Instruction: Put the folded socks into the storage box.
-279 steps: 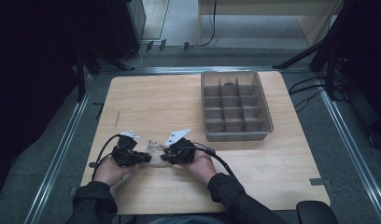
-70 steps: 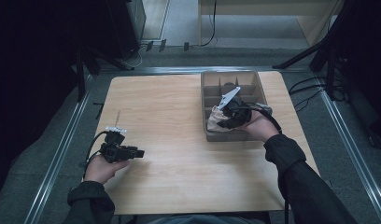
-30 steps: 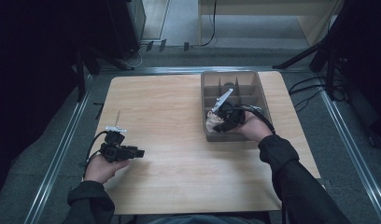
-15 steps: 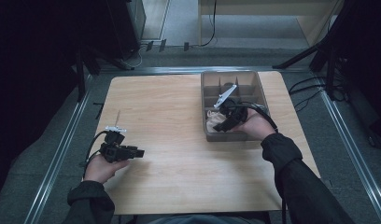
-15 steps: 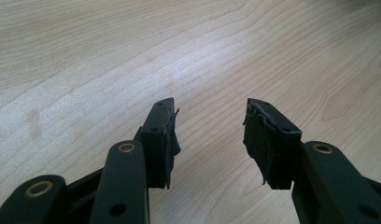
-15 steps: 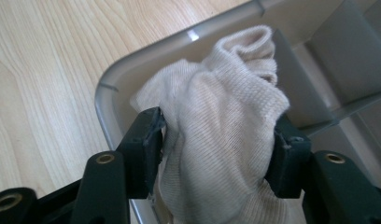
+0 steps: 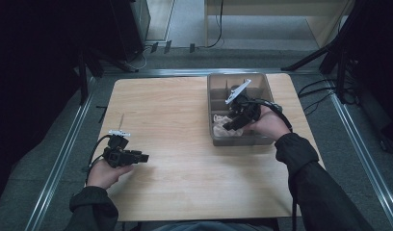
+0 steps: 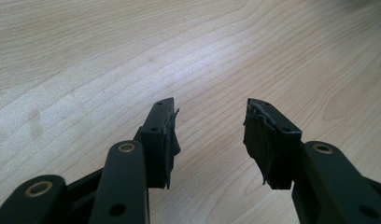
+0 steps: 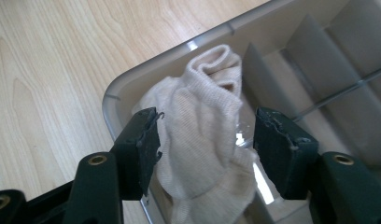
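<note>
Nearest the person, the left gripper (image 7: 142,157) sits over the table (image 7: 175,183) toward its near left corner, held low in the left hand (image 7: 104,174). In the left gripper view its jaws stand apart with only bare wood grain between them.

Farther out, toward the far right corner of the table, stands a grey divided bin (image 7: 260,140). The right gripper (image 7: 229,126) hangs over the bin's near left compartment, carried by the right hand (image 7: 269,122). In the right gripper view the right gripper (image 9: 205,140) has its jaws spread wide, one on each side of a cream sock (image 9: 205,154), and neither pad presses the fabric as far as can be seen. The sock (image 7: 222,126) lies crumpled in that near left corner compartment, its cuff end rising toward the bin's rim.

The sock's lower part runs off the bottom edge of the right gripper view, and the jaws cover its flanks, so whether it touches them is unclear. In the high view the gripper and hand hide much of the sock and the compartments behind. The bin's far cells are cut off at the right gripper view's upper right.
</note>
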The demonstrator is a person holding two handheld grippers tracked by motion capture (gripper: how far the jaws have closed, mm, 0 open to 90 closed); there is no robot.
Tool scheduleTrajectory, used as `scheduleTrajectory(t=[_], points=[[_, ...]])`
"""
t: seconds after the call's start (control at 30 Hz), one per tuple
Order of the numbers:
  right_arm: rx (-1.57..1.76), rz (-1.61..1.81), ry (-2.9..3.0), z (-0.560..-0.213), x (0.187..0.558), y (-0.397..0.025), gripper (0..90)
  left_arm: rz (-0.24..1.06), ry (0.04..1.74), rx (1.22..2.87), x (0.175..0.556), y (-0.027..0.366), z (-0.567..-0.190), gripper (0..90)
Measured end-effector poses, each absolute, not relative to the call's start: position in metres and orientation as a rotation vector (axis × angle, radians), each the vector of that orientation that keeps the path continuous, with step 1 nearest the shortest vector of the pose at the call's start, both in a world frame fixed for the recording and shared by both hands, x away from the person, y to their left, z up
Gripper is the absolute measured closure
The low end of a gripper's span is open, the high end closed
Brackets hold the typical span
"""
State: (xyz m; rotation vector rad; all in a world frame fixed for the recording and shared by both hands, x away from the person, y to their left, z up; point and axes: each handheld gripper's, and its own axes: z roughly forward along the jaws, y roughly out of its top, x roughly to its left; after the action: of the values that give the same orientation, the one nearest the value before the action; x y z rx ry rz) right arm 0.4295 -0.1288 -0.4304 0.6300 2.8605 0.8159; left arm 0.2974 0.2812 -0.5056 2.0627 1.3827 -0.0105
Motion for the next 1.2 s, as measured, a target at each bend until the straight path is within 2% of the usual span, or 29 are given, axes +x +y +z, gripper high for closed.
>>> scheduleTrajectory(t=[0.07,0.17,0.2,0.23,0.27,0.33,0.37,0.43,0.67,1.2], points=[[0.633,0.819,2.861,-0.429,0.43,-0.129,43.9,-0.008,1.383,2.06,0.297,0.281,-0.505,52.3],[0.622,0.822,2.827,-0.424,0.43,-0.131,53.3,-0.018,1.378,2.05,0.297,0.282,-0.505,52.3],[0.622,0.822,2.827,-0.424,0.43,-0.131,53.3,-0.016,1.379,2.043,0.297,0.283,-0.505,52.3],[0.592,0.817,2.808,-0.423,0.428,-0.13,62.4,-0.017,1.381,2.039,0.298,0.283,-0.505,52.4],[0.586,0.808,2.795,-0.423,0.427,-0.129,66.9,-0.016,1.382,2.04,0.298,0.283,-0.505,52.4],[0.575,0.801,2.786,-0.424,0.426,-0.129,70.4,-0.017,1.382,2.041,0.298,0.283,-0.505,52.5],[0.567,0.781,2.771,-0.427,0.425,-0.127,76.5,-0.016,1.379,2.044,0.298,0.283,-0.505,52.5],[0.573,0.761,2.774,-0.433,0.425,-0.124,79.5,-0.016,1.38,2.046,0.298,0.282,-0.505,52.6],[0.581,0.719,2.818,-0.453,0.424,-0.117,82.1,-0.019,1.378,2.055,0.298,0.282,-0.506,52.6],[0.564,0.679,2.884,-0.471,0.425,-0.104,83.7,-0.019,1.378,2.056,0.298,0.282,-0.506,52.6]])
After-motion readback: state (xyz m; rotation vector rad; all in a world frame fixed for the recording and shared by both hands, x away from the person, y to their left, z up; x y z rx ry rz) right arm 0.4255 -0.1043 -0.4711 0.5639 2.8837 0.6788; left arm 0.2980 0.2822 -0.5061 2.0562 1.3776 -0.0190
